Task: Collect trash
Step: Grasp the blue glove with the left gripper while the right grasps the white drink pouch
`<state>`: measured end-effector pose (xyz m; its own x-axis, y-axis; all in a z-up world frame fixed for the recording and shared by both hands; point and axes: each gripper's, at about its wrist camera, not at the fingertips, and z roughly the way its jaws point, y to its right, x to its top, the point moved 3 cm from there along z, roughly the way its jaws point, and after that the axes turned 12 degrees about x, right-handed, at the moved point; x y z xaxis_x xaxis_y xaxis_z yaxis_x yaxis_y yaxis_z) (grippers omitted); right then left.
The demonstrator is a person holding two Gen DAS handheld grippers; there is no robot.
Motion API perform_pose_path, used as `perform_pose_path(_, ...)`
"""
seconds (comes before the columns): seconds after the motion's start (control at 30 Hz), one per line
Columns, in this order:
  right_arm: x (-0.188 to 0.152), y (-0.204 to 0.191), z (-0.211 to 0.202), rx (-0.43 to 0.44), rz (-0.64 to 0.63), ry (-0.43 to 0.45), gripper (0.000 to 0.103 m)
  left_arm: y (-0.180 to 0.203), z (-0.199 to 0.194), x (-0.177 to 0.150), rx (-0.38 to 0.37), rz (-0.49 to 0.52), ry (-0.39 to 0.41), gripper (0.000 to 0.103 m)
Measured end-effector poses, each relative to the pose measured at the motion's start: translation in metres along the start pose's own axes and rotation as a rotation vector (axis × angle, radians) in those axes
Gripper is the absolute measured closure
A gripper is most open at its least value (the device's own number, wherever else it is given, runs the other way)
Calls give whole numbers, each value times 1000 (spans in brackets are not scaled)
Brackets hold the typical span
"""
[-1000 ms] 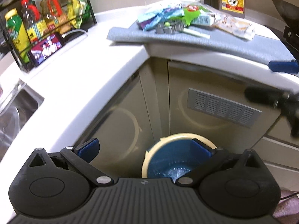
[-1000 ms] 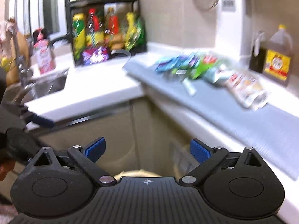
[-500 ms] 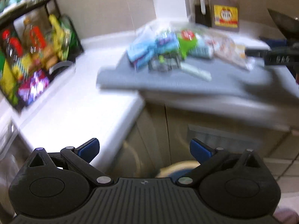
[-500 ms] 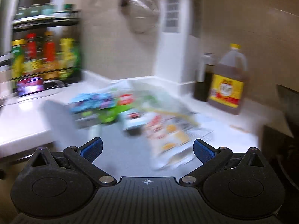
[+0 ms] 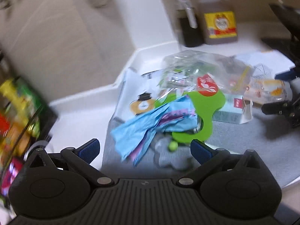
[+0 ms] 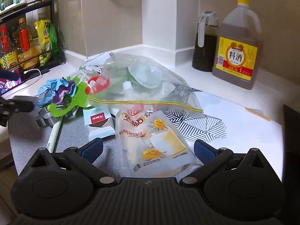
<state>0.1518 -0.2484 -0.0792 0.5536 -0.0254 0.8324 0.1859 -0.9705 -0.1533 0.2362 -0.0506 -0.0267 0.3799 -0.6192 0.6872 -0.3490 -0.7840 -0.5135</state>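
— Where is the trash?
— We see it heaped on the grey mat [image 6: 75,131] on the surface: a clear drink pouch [image 6: 151,142] lies between our right tool [image 6: 148,148] fingers, which stand apart.
— And the left tool [image 5: 144,148]?
— Also spread wide, empty, over the crumpled blue wrapper [image 5: 150,123].

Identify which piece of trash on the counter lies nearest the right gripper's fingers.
The clear drink pouch printed with smiling yellow faces: it lies between the open right gripper fingers, while the zip bag and small carton sit farther back.
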Motion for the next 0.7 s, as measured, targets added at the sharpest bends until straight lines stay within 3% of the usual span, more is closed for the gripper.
perform_pose_path(0.37, 5, 8, 17, 39, 47, -21, 0, 24, 58, 23, -112, 153, -28, 1)
perform_pose_path(0.4, 5, 8, 16, 36, 45, -15, 5, 24, 60, 24, -124, 141, -30, 9)
perform_pose_path(0.43, 5, 7, 14, 30, 40, -5, 18, 24, 59, 25, -143, 128, -33, 24)
perform_pose_path(0.53, 4, 3, 5, 18, 20, 16, 27, 21, 49, 27, -137, 92, -15, 43)
perform_pose_path(0.63, -1, -4, -6, -2, -16, 40, 30, 14, 34, 27, -121, 64, -5, 63)
perform_pose_path(0.7, -4, -6, -14, -11, -16, 58, 31, 8, 23, 25, -110, 36, 8, 65)
